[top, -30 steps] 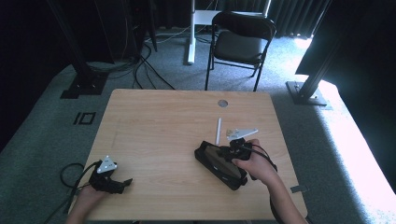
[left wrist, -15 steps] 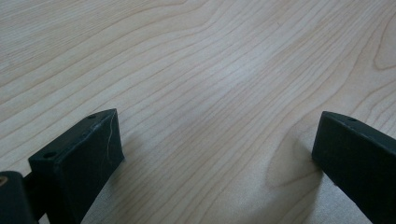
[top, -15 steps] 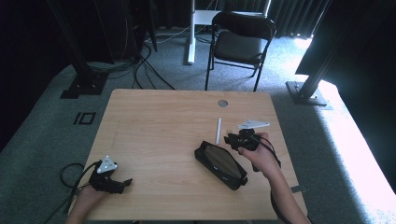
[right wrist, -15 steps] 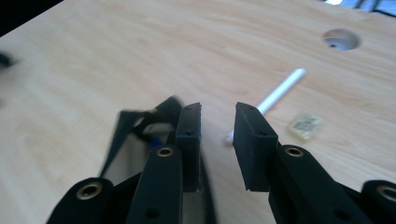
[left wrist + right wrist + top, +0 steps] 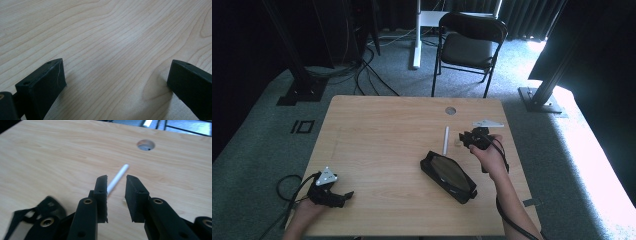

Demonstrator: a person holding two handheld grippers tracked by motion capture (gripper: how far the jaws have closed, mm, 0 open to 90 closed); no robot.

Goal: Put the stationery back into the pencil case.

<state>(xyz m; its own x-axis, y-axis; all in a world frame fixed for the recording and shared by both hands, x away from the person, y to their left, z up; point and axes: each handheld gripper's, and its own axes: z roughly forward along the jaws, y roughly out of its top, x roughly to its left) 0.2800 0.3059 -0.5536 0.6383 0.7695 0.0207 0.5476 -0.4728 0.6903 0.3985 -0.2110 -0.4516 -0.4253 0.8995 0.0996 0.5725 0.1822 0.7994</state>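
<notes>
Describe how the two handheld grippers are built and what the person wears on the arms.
Both the left gripper and the right gripper are black, with blocky rectangular jaws fixed by brass-ringed screws. Each carries a grey three-cornered plate and trails a black cable. The forearms are bare, with no sleeves visible.

We count one white stick (image 5: 446,140) and one black case (image 5: 448,176) on the worktop (image 5: 377,135). We also count two grippers and one chair (image 5: 469,45).

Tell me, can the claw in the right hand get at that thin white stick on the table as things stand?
Probably yes. The right claw sits just short of the white stick, its jaws slightly parted and empty, with bare table around; the black pouch lies off to the side.
</notes>
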